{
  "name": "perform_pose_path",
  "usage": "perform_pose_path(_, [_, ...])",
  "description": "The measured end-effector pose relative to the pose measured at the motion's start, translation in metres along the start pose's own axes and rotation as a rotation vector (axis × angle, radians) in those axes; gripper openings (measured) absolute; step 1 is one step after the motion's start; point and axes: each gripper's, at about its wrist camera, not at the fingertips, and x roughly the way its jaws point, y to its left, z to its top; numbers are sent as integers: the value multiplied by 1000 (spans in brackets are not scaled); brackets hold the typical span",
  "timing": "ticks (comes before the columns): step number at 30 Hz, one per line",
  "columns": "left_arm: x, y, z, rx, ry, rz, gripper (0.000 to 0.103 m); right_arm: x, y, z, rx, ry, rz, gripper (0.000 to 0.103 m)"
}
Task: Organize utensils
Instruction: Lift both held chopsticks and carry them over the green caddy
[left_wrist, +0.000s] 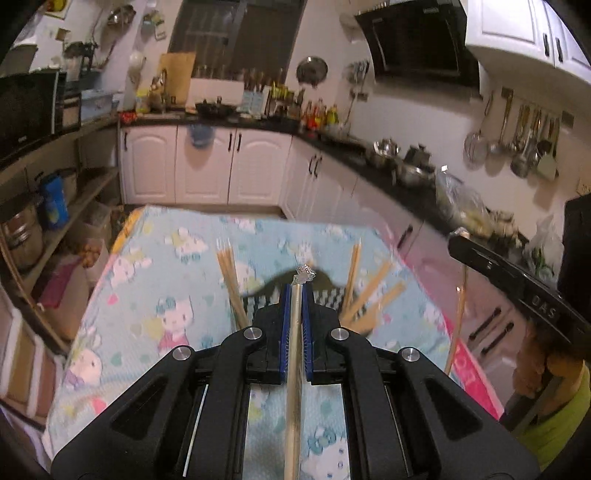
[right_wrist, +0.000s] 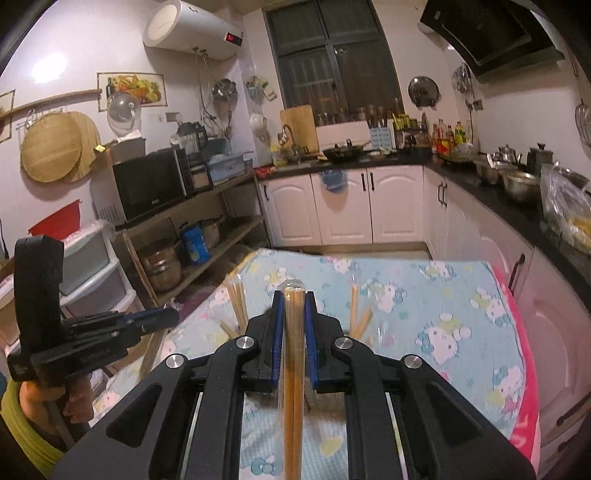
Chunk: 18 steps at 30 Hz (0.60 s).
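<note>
My left gripper (left_wrist: 295, 291) is shut on a thin, shiny plastic sleeve (left_wrist: 295, 354) whose crumpled end pokes out past the fingertips. My right gripper (right_wrist: 294, 295) is shut on a pair of wooden chopsticks (right_wrist: 293, 369) in a clear wrapper. Both are held above a table covered by a blue cartoon cloth (left_wrist: 166, 258). Beyond the left fingertips stands a dark slotted holder (left_wrist: 328, 295), mostly hidden, with loose chopsticks (left_wrist: 231, 284) leaning out on both sides. The right gripper (left_wrist: 458, 236) shows at the right edge of the left wrist view. The left gripper (right_wrist: 166, 317) shows at the left of the right wrist view.
White cabinets under a black counter (left_wrist: 388, 181) run along the back and right, crowded with pots and bottles. An open shelf (right_wrist: 207, 218) with a microwave, pots and a blue tin stands left of the table. A hand and a yellow-green sleeve (right_wrist: 18, 424) hold the left gripper.
</note>
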Motion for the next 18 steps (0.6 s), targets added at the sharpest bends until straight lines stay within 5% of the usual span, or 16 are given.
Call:
perform_pose_path(10, [20,16,39,-53,-159,77,2,0,5,49,-42,-150,-24,11])
perform_pose_path(18, [43,21,57,-77,-257,118,2,26,-11,57,-21,-236,-83,11])
